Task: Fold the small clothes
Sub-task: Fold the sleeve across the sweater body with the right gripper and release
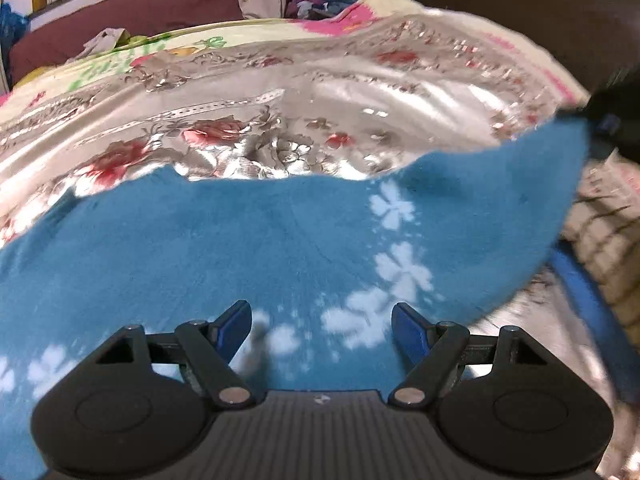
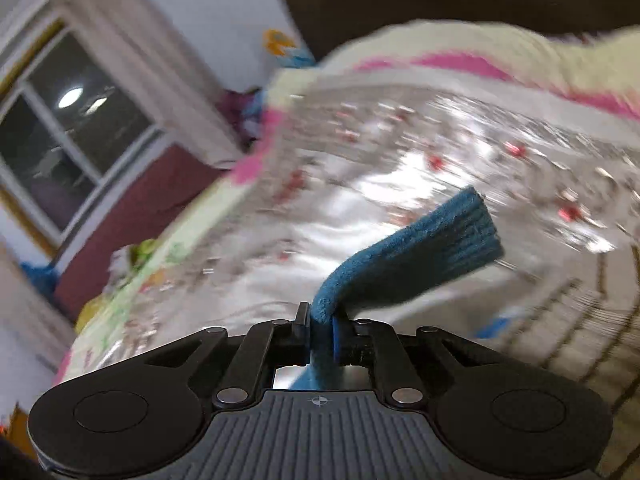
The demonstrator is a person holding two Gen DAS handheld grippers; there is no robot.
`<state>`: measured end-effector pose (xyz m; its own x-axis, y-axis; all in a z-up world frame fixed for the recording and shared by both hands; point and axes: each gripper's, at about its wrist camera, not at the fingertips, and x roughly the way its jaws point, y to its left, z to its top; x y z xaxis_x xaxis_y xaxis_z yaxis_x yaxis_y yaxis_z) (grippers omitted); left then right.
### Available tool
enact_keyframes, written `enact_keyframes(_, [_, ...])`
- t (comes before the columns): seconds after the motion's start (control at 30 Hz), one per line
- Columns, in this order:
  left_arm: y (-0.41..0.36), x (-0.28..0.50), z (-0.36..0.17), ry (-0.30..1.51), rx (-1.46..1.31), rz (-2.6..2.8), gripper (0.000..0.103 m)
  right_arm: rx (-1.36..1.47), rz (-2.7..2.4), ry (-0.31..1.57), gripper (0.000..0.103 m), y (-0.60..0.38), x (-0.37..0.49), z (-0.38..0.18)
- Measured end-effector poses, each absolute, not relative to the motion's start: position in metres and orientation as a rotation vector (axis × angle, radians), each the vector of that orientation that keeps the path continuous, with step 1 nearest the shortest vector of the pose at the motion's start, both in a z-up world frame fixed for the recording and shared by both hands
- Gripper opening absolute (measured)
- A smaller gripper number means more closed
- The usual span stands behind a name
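Across the floral bed cover (image 1: 280, 120) my blue garment (image 1: 240, 240) lies spread, one ribbed end (image 2: 452, 240) pinched tight in my right gripper (image 2: 320, 332). My left gripper (image 1: 320, 328) hovers over the cloth, fingers wide and empty. I'd judge it best to carry that end across slowly, keeping the edges aligned.

Blue garment (image 1: 240, 248): white flower print. Bedspread (image 1: 340, 96): silver-grey satin, red roses. Blanket (image 1: 376, 4): cream, pink patches. Gripper (image 1: 322, 330): black, blue pads.
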<state>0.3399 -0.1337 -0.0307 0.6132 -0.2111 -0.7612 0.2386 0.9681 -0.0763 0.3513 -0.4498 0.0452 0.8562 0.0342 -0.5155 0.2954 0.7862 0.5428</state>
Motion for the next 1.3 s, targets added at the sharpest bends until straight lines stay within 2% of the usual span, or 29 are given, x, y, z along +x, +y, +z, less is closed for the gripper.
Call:
enact_keyframes(0.1, [-0.151, 0.355, -0.053, 0.923, 0.075, -0.233, 0.082, 0.600, -0.050, 0.492, 0.010, -0.420, 0.348, 0.071])
enact_keyframes(0.2, [-0.153, 0.342, -0.051, 0.890, 0.129, -0.241, 0.083, 0.517, 0.050, 0.471, 0.010, -0.390, 0.347, 0.092])
enact_keyframes(0.43, [-0.075, 0.280, -0.033, 0.920, 0.001, -0.207, 0.083, 0.297, 0.243, 0.488, 0.010, -0.278, 0.346, 0.104])
enact_keyframes(0.6, [-0.003, 0.220, -0.025, 0.927, -0.135, -0.117, 0.083, 0.135, 0.399, 0.572, 0.011, -0.168, 0.340, 0.078])
enact_keyframes(0.7, [0.032, 0.191, -0.023, 0.906, -0.186, -0.054, 0.083, -0.041, 0.473, 0.638, 0.011, -0.101, 0.328, 0.041])
enact_keyframes(0.83, [0.058, 0.165, -0.026, 0.877, -0.207, -0.005, 0.083, -0.328, 0.538, 0.718, 0.017, -0.038, 0.305, -0.012])
enact_keyframes(1.27, [0.080, 0.162, -0.036, 0.853, -0.263, -0.032, 0.083, -0.531, 0.484, 0.683, 0.020, -0.003, 0.301, -0.040])
enact_keyframes(1.3, [0.081, 0.162, -0.036, 0.850, -0.269, -0.032, 0.083, -0.531, 0.483, 0.686, 0.015, -0.001, 0.302, -0.040])
